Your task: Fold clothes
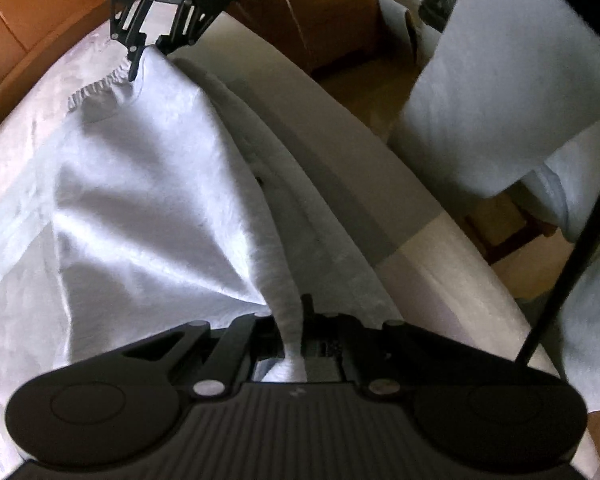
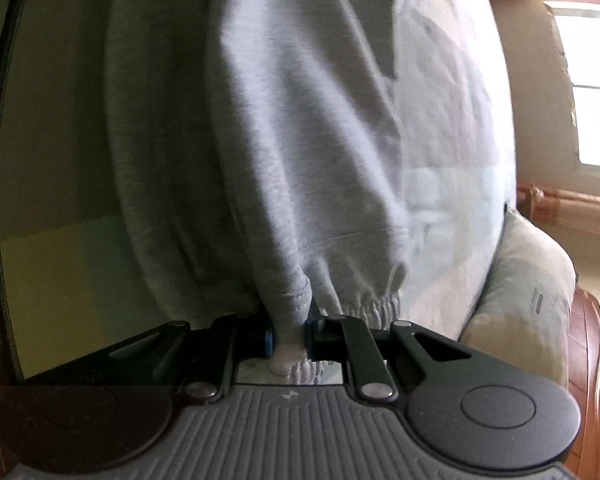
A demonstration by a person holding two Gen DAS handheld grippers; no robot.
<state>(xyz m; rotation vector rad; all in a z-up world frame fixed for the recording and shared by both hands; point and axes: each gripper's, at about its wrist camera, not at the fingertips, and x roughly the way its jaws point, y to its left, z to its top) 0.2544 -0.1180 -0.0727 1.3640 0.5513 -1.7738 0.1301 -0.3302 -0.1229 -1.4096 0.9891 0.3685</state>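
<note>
A light grey sweat garment is stretched over the bed between both grippers. In the left wrist view my left gripper is shut on a bunched fold of its fabric at the near end. Opposite it, my right gripper pinches the gathered elastic band. The right wrist view shows the right gripper shut, with its blue pads clamped on the hem of the garment beside the elastic band. The cloth runs away from the camera in long folds.
The white mattress edge runs diagonally beside the garment. A person in pale clothing stands at the right, with a black cable in front. Wooden furniture lies beyond. A pillow, wooden bed frame and bright window sit right.
</note>
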